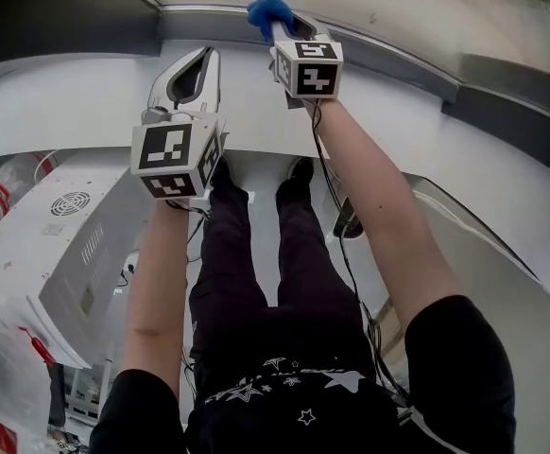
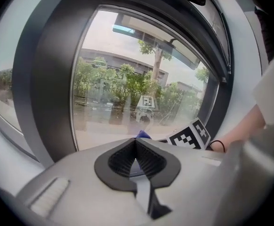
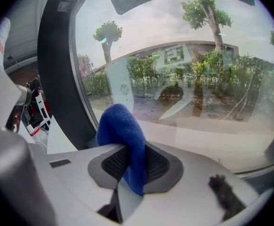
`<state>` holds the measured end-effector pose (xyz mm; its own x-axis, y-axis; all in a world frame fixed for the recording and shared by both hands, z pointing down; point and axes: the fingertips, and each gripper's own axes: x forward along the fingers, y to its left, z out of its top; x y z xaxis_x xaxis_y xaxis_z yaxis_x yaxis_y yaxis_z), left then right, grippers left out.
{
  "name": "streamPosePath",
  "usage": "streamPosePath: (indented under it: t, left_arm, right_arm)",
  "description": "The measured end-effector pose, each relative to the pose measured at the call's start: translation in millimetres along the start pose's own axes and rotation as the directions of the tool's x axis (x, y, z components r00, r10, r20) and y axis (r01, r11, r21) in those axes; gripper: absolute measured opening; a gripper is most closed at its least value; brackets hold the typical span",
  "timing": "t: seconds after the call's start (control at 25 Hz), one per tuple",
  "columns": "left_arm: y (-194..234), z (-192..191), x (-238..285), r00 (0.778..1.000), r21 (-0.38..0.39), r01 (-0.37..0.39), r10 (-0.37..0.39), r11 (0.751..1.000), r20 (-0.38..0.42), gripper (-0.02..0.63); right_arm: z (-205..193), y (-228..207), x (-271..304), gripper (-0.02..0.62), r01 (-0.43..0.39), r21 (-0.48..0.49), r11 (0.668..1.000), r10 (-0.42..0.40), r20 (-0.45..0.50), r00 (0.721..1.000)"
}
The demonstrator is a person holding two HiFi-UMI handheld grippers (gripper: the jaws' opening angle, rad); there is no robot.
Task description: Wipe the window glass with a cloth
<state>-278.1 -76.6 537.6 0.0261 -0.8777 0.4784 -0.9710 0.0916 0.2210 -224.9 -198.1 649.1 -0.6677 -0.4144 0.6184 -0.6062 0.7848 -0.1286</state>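
My right gripper (image 1: 283, 28) is shut on a blue cloth (image 1: 269, 11), raised to the bottom edge of the window glass (image 1: 369, 3). In the right gripper view the cloth (image 3: 124, 134) is folded between the jaws and bulges toward the glass (image 3: 198, 84), close to its lower left corner; whether it touches, I cannot tell. To its left, a little lower, my left gripper (image 1: 208, 58) is held up with its jaws together and nothing between them. In the left gripper view the pads (image 2: 146, 161) meet in front of the glass (image 2: 137, 93), and the cloth's tip (image 2: 142, 134) peeks over them.
A dark window frame (image 1: 209, 22) borders the pane, with a white sill and wall (image 1: 67, 93) below. A white appliance with a vent (image 1: 67, 206) stands at the left. The person's legs and shoes (image 1: 256, 244) are underneath. A black cable (image 1: 336, 206) runs along the right arm.
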Motion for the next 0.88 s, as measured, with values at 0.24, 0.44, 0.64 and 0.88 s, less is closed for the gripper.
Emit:
streamPosePath:
  t: [0.24, 0.44, 0.64, 0.88]
  left_arm:
    - [-52.7, -3.4, 13.5, 0.999, 0.035, 0.042, -0.041, 0.999, -0.017, 0.008]
    - [-98.5, -8.0, 26.5, 0.996, 0.072, 0.087, -0.085, 0.994, -0.034, 0.008]
    - [-149.3, -12.6, 38.1, 0.991, 0.093, 0.129, -0.124, 0.987, -0.053, 0.008]
    - [-219.0, -18.7, 63.3, 0.980, 0.128, 0.189, -0.178, 0.974, -0.087, 0.008]
  right_arm:
    - [-17.9, -63.8, -44.7, 0.075, 0.078, 0.069, 0.995, -0.079, 0.013, 0.997]
    - [-29.3, -118.1, -84.0, 0.075, 0.155, 0.121, 0.980, -0.159, 0.026, 0.987]
    - [-38.2, -171.1, -126.4, 0.075, 0.206, 0.151, 0.967, -0.214, 0.040, 0.976]
    - [-62.8, -246.4, -179.7, 0.075, 0.287, 0.219, 0.932, -0.301, 0.033, 0.953]
